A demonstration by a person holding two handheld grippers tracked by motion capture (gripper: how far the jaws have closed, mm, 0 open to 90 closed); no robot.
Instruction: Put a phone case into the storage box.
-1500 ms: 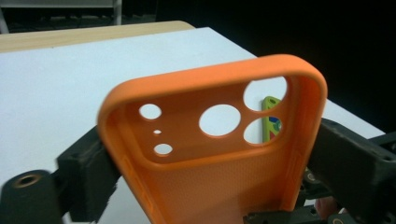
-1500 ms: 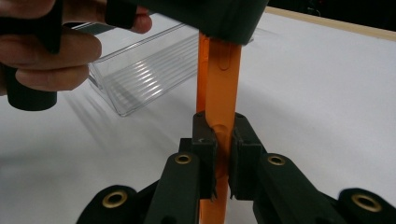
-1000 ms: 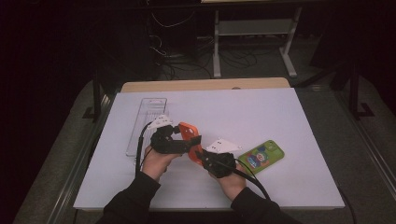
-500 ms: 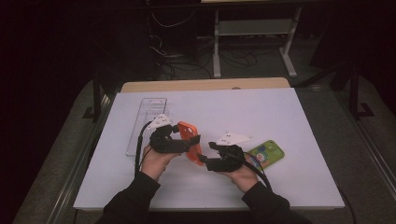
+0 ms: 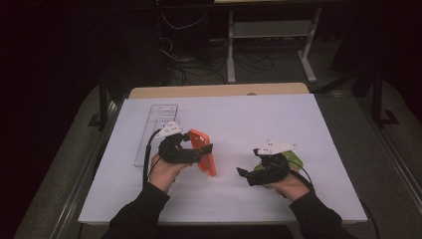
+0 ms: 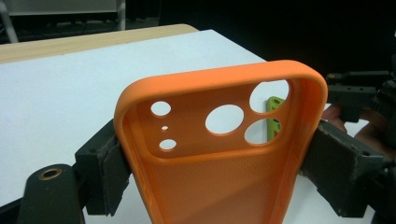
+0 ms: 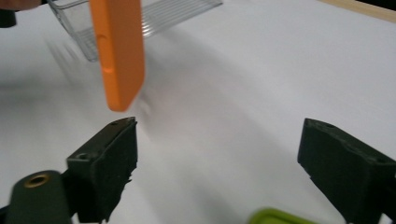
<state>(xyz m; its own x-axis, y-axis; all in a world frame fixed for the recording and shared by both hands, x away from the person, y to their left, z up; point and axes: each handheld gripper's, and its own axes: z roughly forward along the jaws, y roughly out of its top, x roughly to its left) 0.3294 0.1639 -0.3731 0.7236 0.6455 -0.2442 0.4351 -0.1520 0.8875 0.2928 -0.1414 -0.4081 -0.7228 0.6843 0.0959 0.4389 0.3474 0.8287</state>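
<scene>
High view shows my left gripper [image 5: 201, 149] clamping the orange phone case [image 5: 203, 152] upright above the white table [image 5: 249, 119]. My right gripper [image 5: 245, 175], whose jaws have just been opening with nothing between them, hovers near the green case [image 5: 293, 158]. Held by its soft edges alone, the orange case could twist or slip out.

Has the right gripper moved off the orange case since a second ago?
Yes. The right gripper has pulled away rightward from the orange case, toward the green case; its jaws have just been opening and stand empty.
</scene>
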